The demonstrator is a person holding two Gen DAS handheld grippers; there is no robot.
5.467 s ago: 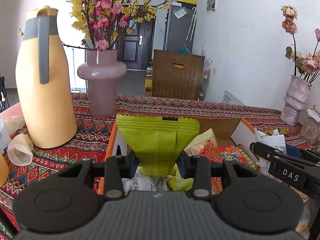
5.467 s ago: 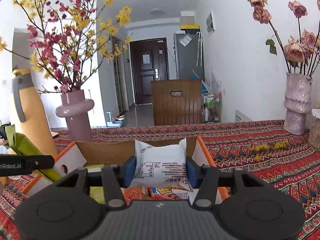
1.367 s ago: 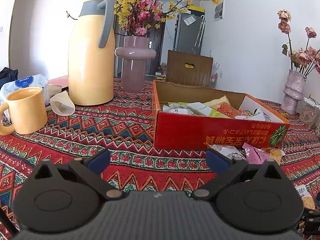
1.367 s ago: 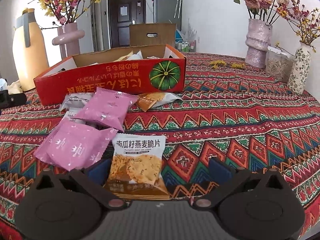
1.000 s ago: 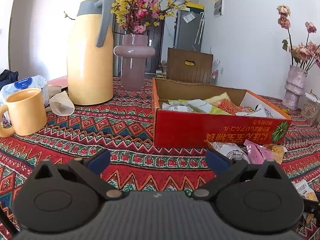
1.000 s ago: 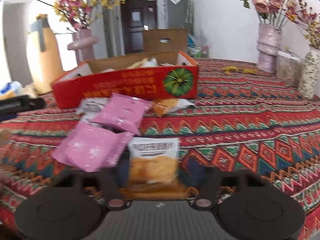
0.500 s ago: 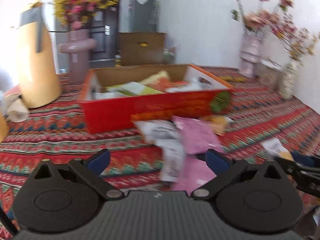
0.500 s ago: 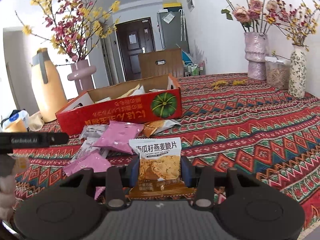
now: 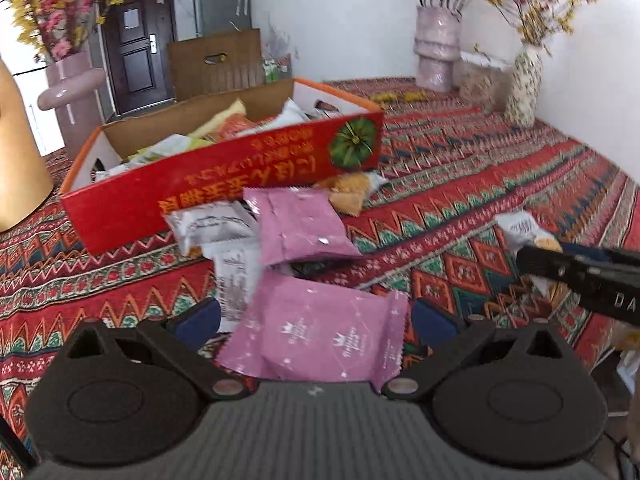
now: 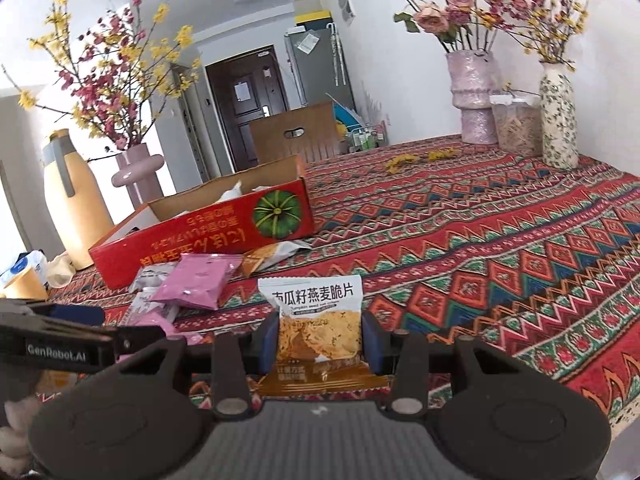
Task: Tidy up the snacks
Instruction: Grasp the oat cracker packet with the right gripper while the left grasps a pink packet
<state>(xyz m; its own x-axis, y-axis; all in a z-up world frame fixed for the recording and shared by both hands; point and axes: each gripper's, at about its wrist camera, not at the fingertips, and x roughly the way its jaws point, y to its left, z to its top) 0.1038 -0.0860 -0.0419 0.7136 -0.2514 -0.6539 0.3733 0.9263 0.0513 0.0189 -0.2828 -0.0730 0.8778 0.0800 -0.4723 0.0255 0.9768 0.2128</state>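
Right gripper (image 10: 320,340) squeezing orange oat chip packet (image 10: 318,330). Left gripper (image 9: 316,320) spread wide around pink packet (image 9: 316,340). Red pumpkin box (image 9: 224,176) behind. "GenRobot.AI" on left gripper.

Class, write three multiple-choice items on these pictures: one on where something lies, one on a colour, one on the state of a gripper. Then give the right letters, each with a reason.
1. Where does the nearest pink packet lie?
A. inside the box
B. on the cloth between the open fingers of the left hand-held gripper
C. beside the tall vase

2. What colour is the front wall of the box?
A. red
B. blue
C. white

3. What is the right hand-held gripper doing?
A. hanging open
B. resting shut on nothing
C. gripping an orange snack packet

Answers: 1 B, the packet lies between the spread fingers. 2 A, the wall with the green pumpkin picture is red. 3 C, both fingers press the packet's sides.
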